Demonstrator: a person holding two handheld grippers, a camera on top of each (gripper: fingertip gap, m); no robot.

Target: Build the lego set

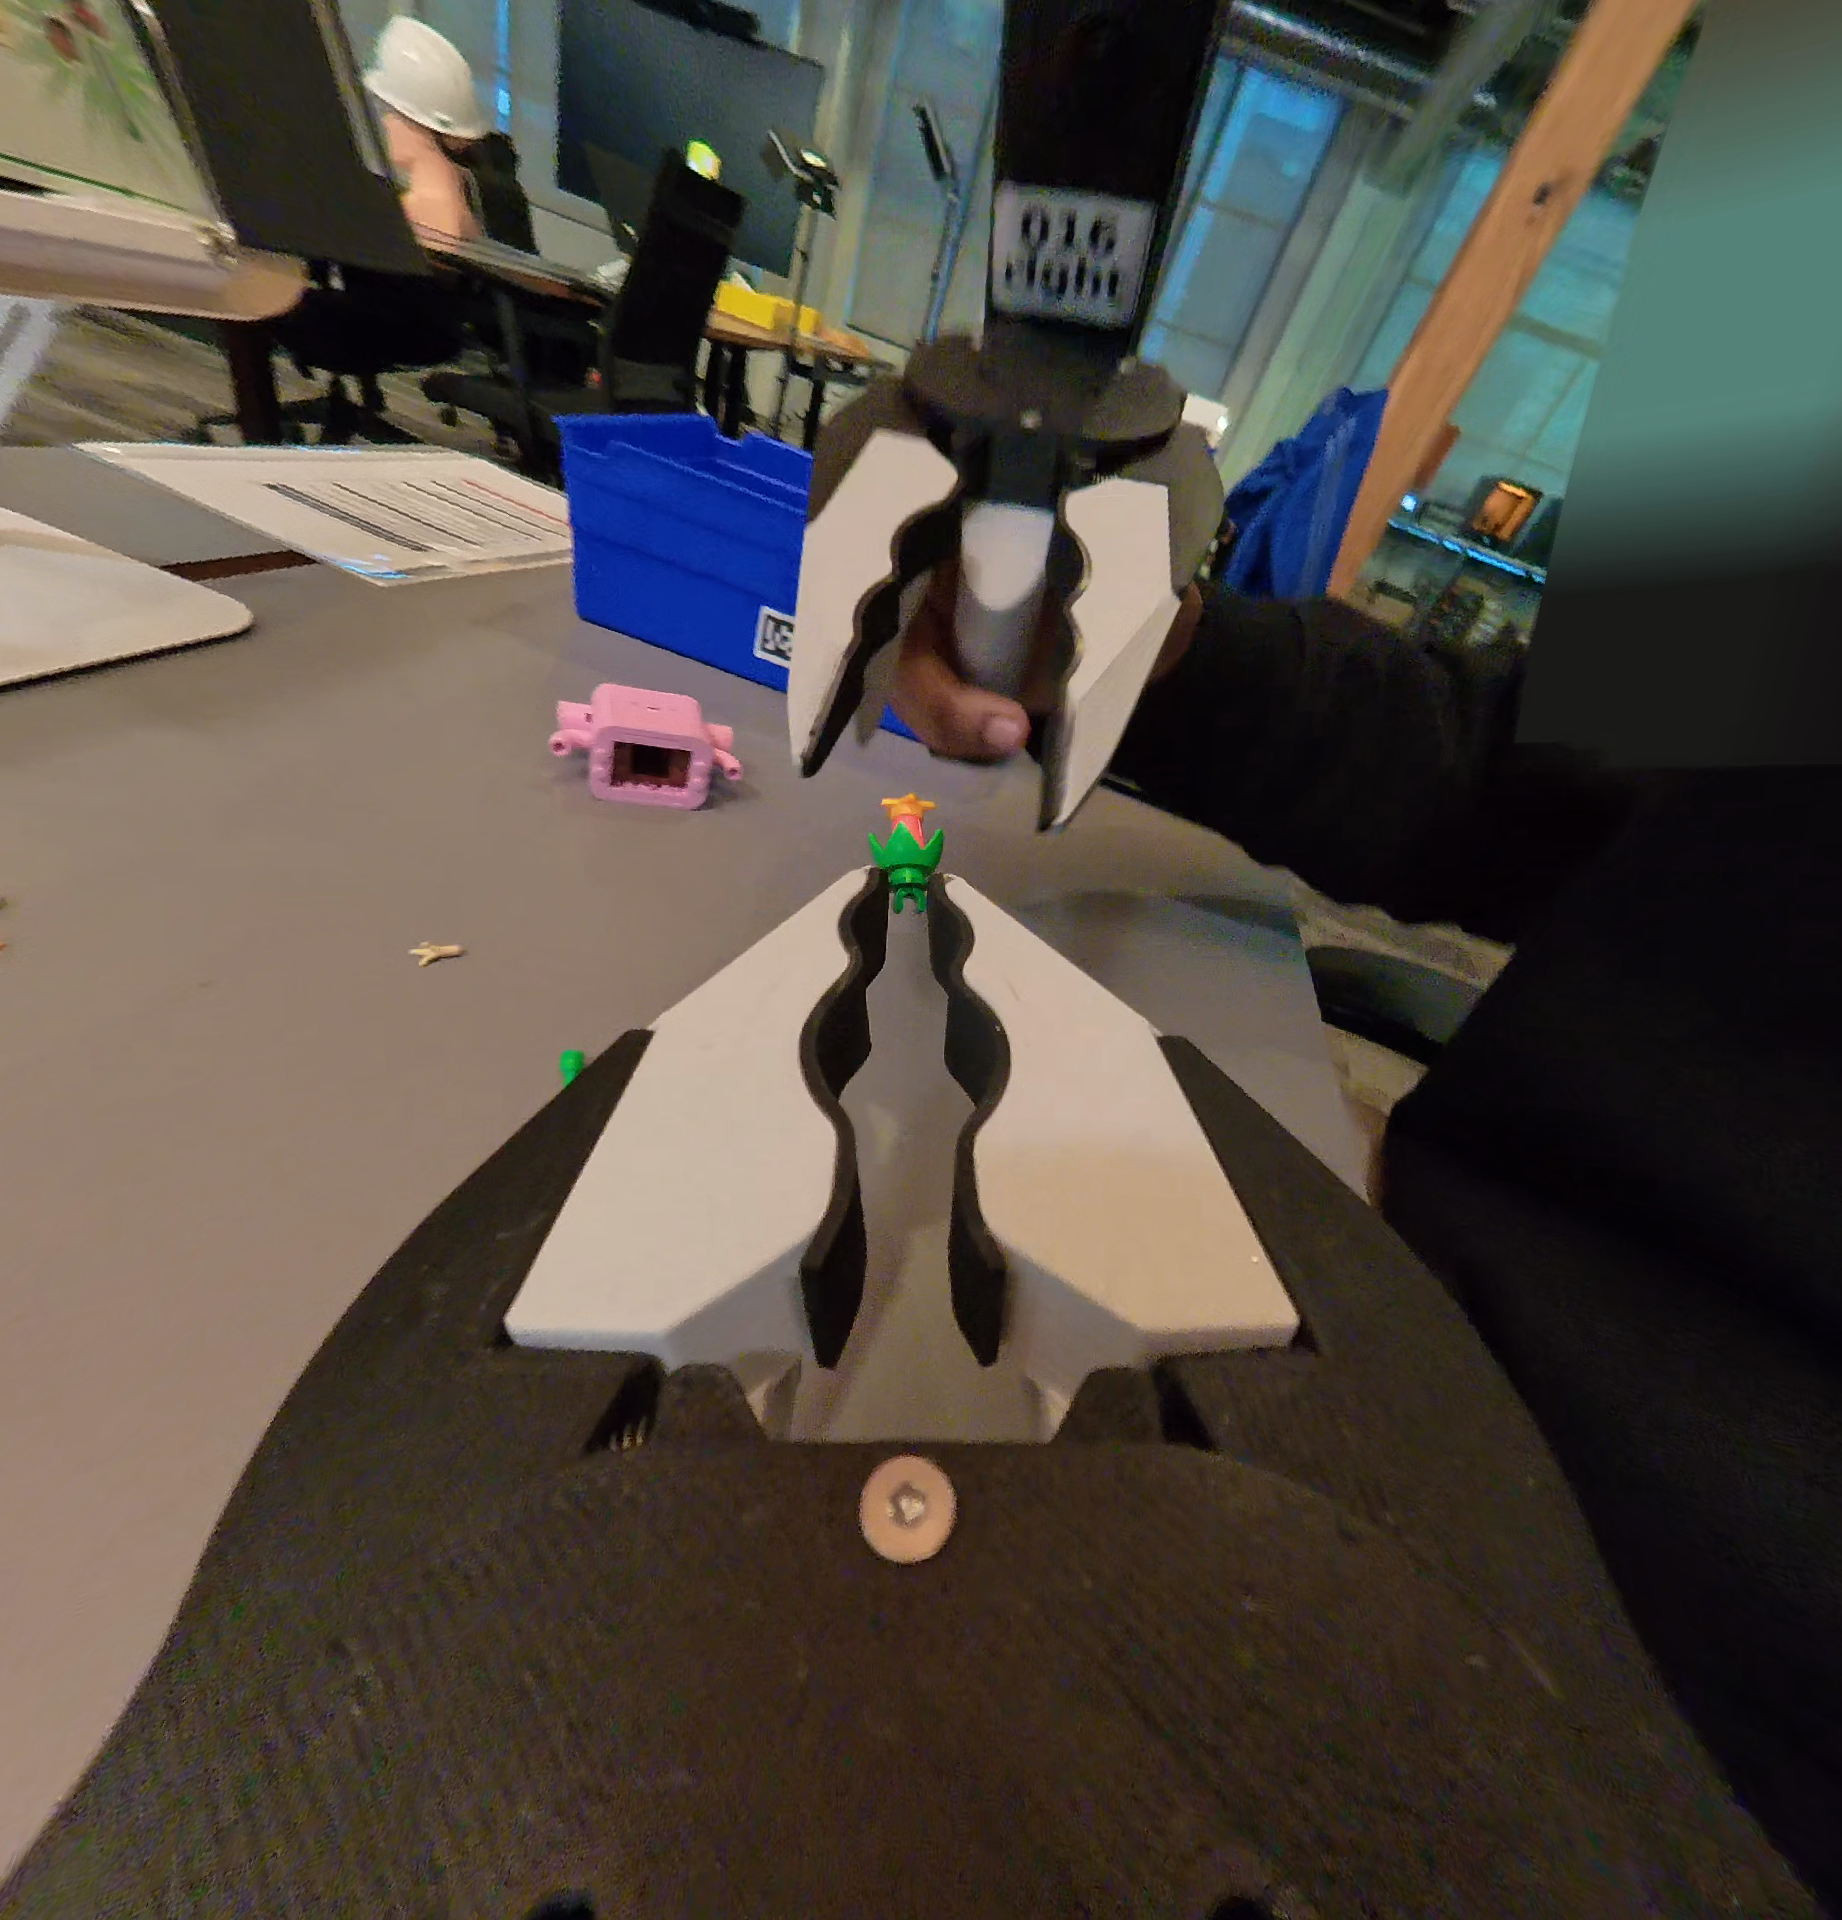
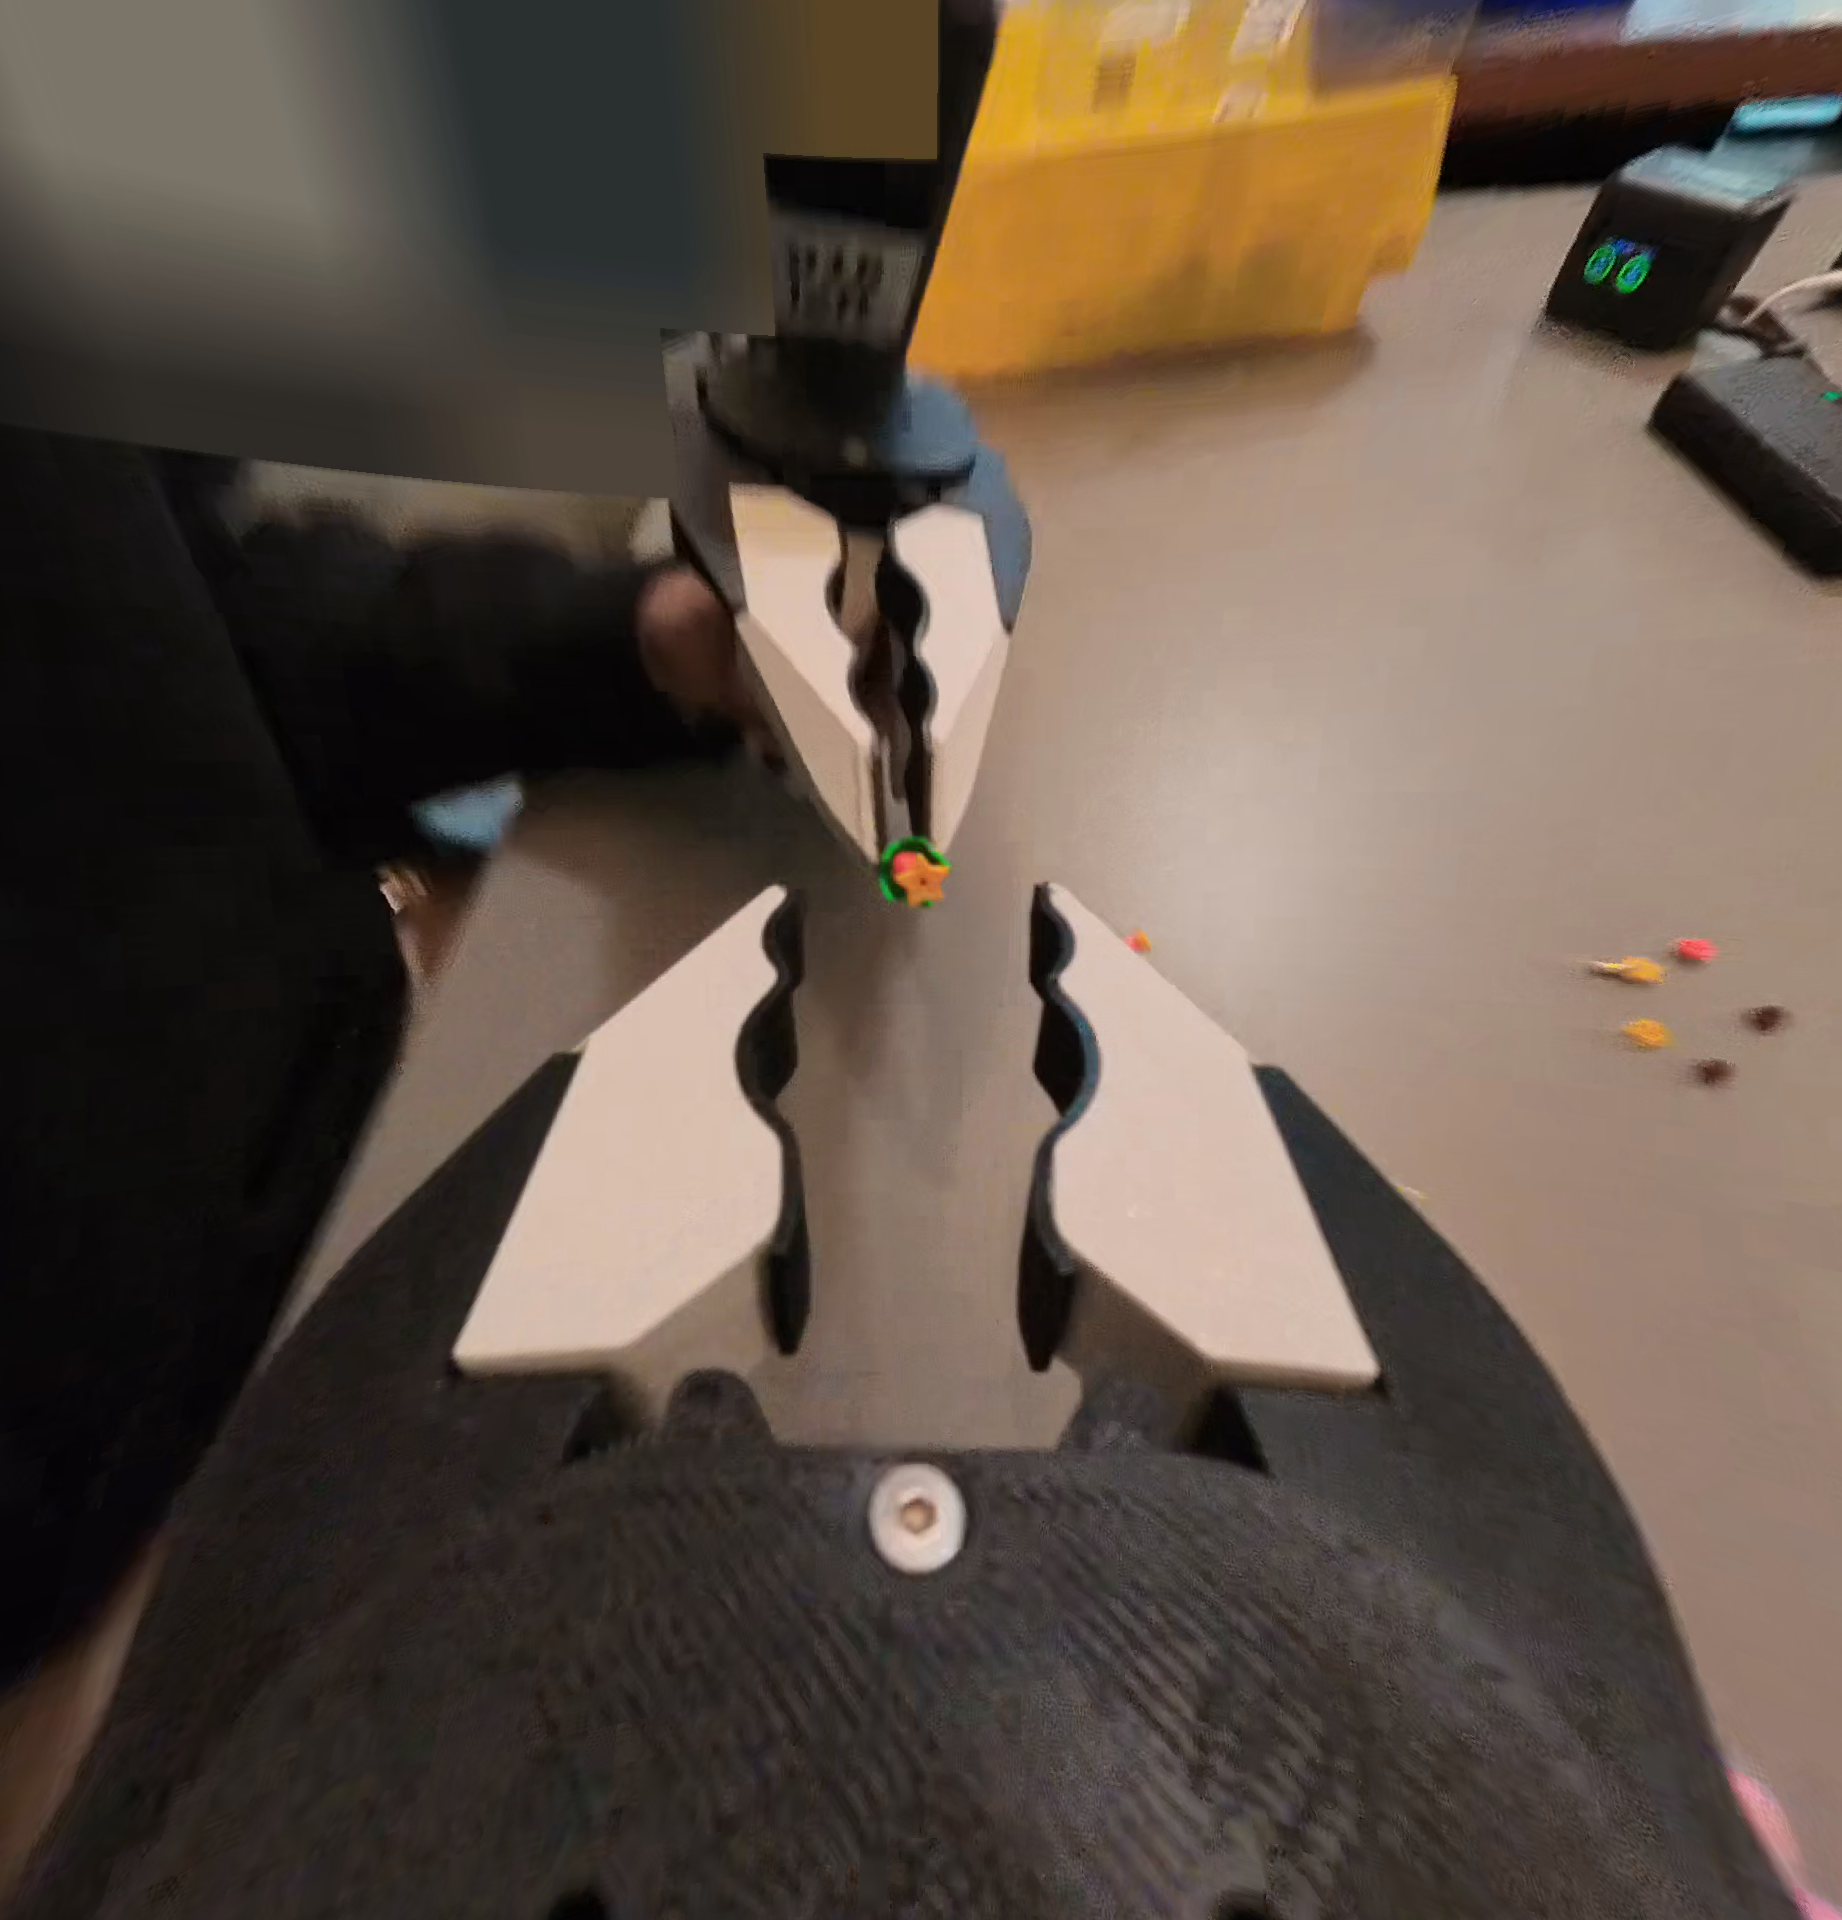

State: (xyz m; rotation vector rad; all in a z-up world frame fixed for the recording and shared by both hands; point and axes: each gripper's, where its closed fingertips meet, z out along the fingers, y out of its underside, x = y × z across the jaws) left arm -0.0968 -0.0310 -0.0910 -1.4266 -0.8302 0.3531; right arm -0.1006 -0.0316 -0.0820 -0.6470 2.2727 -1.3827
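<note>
My left gripper is shut on a small lego flower: green leaves, a pink middle and an orange star on top. The flower sticks out past the fingertips, above the grey table. My right gripper is open and empty, facing the left one from just beyond the flower. In the right wrist view the flower sits at the tip of the left gripper, a little past my open fingertips. In the left wrist view the right gripper hangs open just behind the flower. A pink lego block lies on the table further back.
A blue bin stands behind the pink block. Small loose lego pieces lie on the table at the left and, in the right wrist view, at the right. A yellow bin and black devices stand at the far side. Both grippers' tips are close together, under 4 cm apart. The pink lego block lies around 20 centimetres away from my right fingertips.
</note>
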